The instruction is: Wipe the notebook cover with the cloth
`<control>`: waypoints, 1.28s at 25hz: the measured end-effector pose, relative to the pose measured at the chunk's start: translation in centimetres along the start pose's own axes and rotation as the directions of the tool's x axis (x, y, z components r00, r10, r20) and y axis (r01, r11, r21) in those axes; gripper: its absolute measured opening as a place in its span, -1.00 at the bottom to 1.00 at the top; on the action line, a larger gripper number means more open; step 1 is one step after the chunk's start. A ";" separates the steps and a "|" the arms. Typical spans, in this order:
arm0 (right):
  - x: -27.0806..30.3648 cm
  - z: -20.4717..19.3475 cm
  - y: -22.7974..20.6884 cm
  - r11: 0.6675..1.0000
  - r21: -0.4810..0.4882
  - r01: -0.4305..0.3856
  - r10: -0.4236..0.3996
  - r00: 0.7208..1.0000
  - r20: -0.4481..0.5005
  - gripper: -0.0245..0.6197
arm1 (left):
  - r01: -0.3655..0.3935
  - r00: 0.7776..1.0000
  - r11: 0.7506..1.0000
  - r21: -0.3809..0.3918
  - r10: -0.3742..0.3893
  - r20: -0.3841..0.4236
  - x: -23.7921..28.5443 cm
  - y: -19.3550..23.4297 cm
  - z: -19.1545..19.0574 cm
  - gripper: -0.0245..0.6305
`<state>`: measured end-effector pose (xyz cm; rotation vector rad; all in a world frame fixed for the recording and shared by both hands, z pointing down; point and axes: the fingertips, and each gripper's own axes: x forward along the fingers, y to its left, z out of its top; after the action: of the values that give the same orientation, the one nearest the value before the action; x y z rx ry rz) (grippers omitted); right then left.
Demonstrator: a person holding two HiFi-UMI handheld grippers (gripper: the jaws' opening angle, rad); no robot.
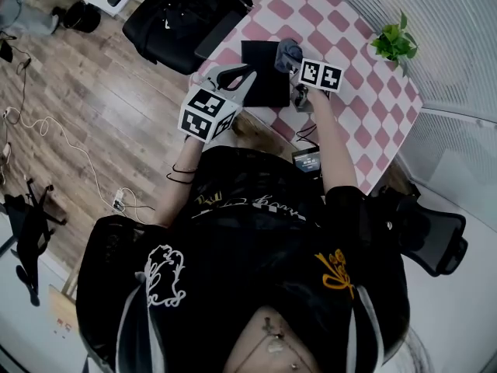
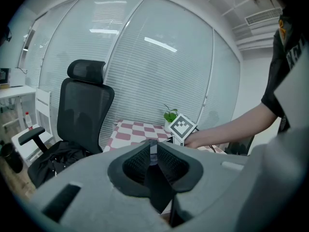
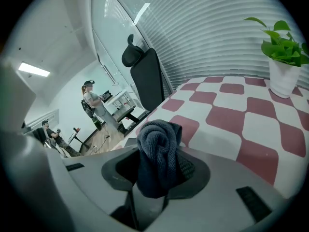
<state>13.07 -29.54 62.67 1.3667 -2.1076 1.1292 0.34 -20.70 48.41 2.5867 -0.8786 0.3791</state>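
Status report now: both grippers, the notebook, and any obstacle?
Left gripper shut, empty, at left edge of notebook. Right gripper shut on cloth, at its right edge. Cover bare; potted plant well clear.

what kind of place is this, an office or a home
Most likely an office: a black mesh office chair, full-height window blinds, and people standing by desks in the background.
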 end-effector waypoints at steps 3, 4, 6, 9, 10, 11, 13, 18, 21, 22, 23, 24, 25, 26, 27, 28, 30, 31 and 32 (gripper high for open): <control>1.1 0.9 -0.5 1.000 0.019 0.021 -0.021 1.000 -0.011 -0.51 | -0.003 1.000 1.000 -0.010 0.003 -0.011 -0.1 1.2 -0.3 -0.81; 1.5 0.8 -0.6 0.999 0.025 0.028 -0.027 0.999 -0.026 -0.51 | -0.005 1.000 1.000 -0.014 0.005 -0.013 -0.2 1.6 -0.4 -0.81; 2.3 0.0 -1.1 0.998 0.038 0.042 -0.040 0.998 -0.058 -0.51 | -0.009 1.000 1.000 -0.018 0.009 -0.014 -0.2 2.3 -0.5 -0.81; 2.5 -0.6 -1.7 0.994 0.100 0.035 -0.032 0.999 -0.033 -0.51 | -0.010 1.000 1.000 -0.026 0.010 -0.012 -0.2 2.8 -0.5 -0.81; 2.4 -0.7 -1.8 0.992 0.124 0.029 -0.027 0.999 -0.019 -0.51 | -0.009 1.000 1.000 -0.028 0.009 -0.013 -0.2 2.9 -0.5 -0.81; 2.3 -0.8 -1.9 0.990 0.142 0.023 -0.022 1.000 -0.008 -0.51 | -0.008 1.000 1.000 -0.029 0.008 -0.013 -0.3 3.0 -0.5 -0.81; 2.1 -1.0 -2.0 0.987 0.159 0.019 -0.020 1.000 0.003 -0.51 | -0.009 1.000 1.000 -0.030 0.008 -0.013 -0.4 3.0 -0.7 -0.81; 1.1 -2.3 -1.7 0.989 0.144 0.024 -0.025 1.000 0.004 -0.51 | -0.010 1.000 1.000 -0.029 0.009 -0.014 -0.7 2.7 -0.9 -0.81; 0.2 -3.5 -1.4 0.989 0.144 0.016 -0.018 1.000 0.010 -0.51 | -0.005 1.000 1.000 -0.027 0.005 -0.017 -0.7 2.0 -1.1 -0.81; -0.2 -4.0 -1.3 0.989 0.144 0.014 -0.016 1.000 0.013 -0.51 | -0.002 1.000 1.000 -0.026 0.001 -0.019 -0.6 1.7 -1.2 -0.81; -0.6 -4.6 -1.2 0.989 0.146 0.011 -0.013 1.000 0.014 -0.51 | 0.002 1.000 1.000 -0.024 -0.002 -0.021 -0.6 1.2 -1.4 -0.81; -1.1 -5.2 -1.2 0.989 0.147 0.007 -0.009 1.000 0.016 -0.51 | 0.005 1.000 1.000 -0.022 -0.006 -0.024 -0.5 0.8 -1.5 -0.81; -1.5 -5.8 -1.1 0.989 0.149 0.002 -0.004 1.000 0.017 -0.51 | 0.008 1.000 1.000 -0.019 -0.009 -0.025 -0.4 0.4 -1.6 -0.81; -1.9 -6.3 -1.0 0.989 0.149 -0.004 0.001 1.000 0.018 -0.51 | 0.012 1.000 1.000 -0.015 -0.012 -0.026 -0.3 0.0 -1.7 -0.81; -2.3 -6.8 -0.9 0.989 0.148 -0.009 0.007 1.000 0.017 -0.51 | 0.015 1.000 1.000 -0.012 -0.015 -0.026 -0.3 -0.3 -1.7 -0.81; -2.7 -7.3 -0.7 0.989 0.144 -0.014 0.012 1.000 0.016 -0.51 | 0.017 1.000 1.000 -0.008 -0.017 -0.026 -0.2 -0.6 -1.6 -0.81; -3.5 -8.3 -0.4 0.990 0.137 -0.021 0.019 1.000 0.011 -0.51 | 0.020 0.999 1.000 -0.002 -0.020 -0.027 -0.2 -1.3 -1.6 -0.81; -3.8 -8.9 -0.3 0.991 0.134 -0.023 0.022 1.000 0.009 -0.51 | 0.020 0.999 1.000 0.001 -0.020 -0.028 -0.2 -1.7 -1.6 -0.81; -4.2 -9.3 -0.3 0.991 0.133 -0.025 0.025 1.000 0.008 -0.51 | 0.021 0.999 1.000 0.004 -0.020 -0.029 -0.1 -2.0 -1.6 -0.81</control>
<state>14.24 -19.79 65.55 1.4076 -2.0918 1.2987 1.30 -18.48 49.28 2.5852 -0.8415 0.4121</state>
